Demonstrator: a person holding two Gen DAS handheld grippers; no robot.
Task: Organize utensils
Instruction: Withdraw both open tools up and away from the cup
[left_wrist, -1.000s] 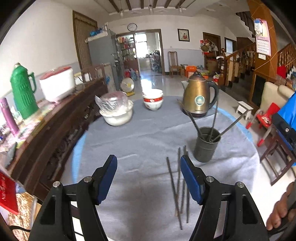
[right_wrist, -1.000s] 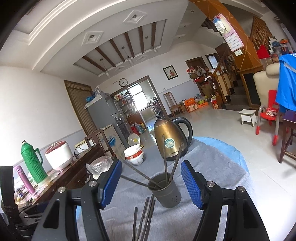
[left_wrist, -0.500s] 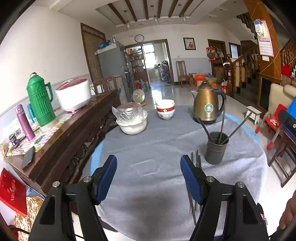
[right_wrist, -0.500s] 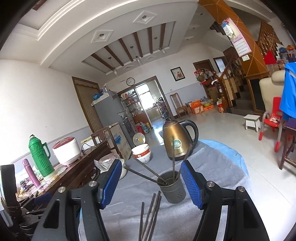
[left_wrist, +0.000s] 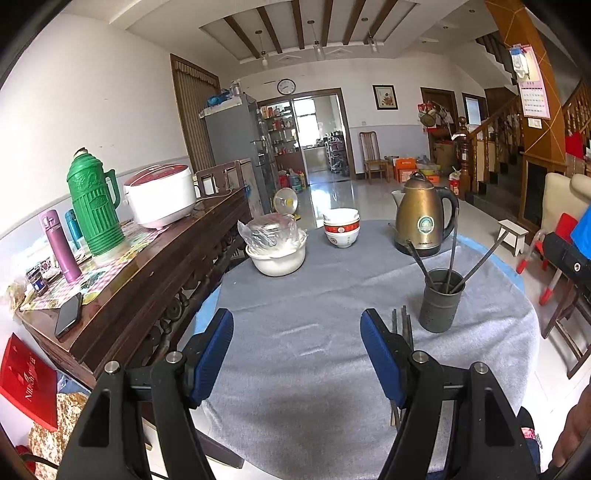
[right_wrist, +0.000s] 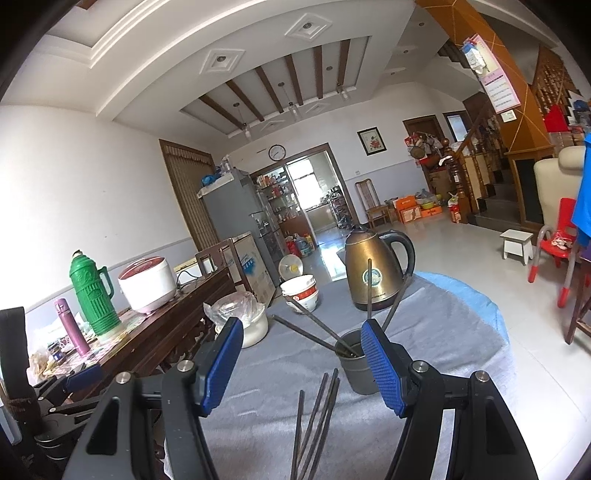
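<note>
A dark grey holder cup (left_wrist: 440, 300) stands on the grey tablecloth (left_wrist: 314, 332) and holds several dark chopsticks (left_wrist: 451, 245). More chopsticks (left_wrist: 403, 323) lie flat beside it, partly hidden behind my left gripper's right finger. My left gripper (left_wrist: 297, 350) is open and empty, hanging back over the near table edge. In the right wrist view the cup (right_wrist: 354, 363) with its chopsticks (right_wrist: 314, 328) sits just beyond my open, empty right gripper (right_wrist: 301, 356). The loose chopsticks (right_wrist: 317, 413) lie between its fingers, below them.
A bronze kettle (left_wrist: 423, 216) stands behind the cup. Stacked bowls (left_wrist: 341, 230) and a white bowl with a plastic bag (left_wrist: 277, 247) sit at the far side. A wooden sideboard (left_wrist: 147, 266) with a green thermos (left_wrist: 94, 206) and a rice cooker (left_wrist: 160, 194) runs along the left.
Both grippers have pulled back and up from the table. The cup and loose chopsticks now look smaller and farther in the left view. Nothing was picked up.
</note>
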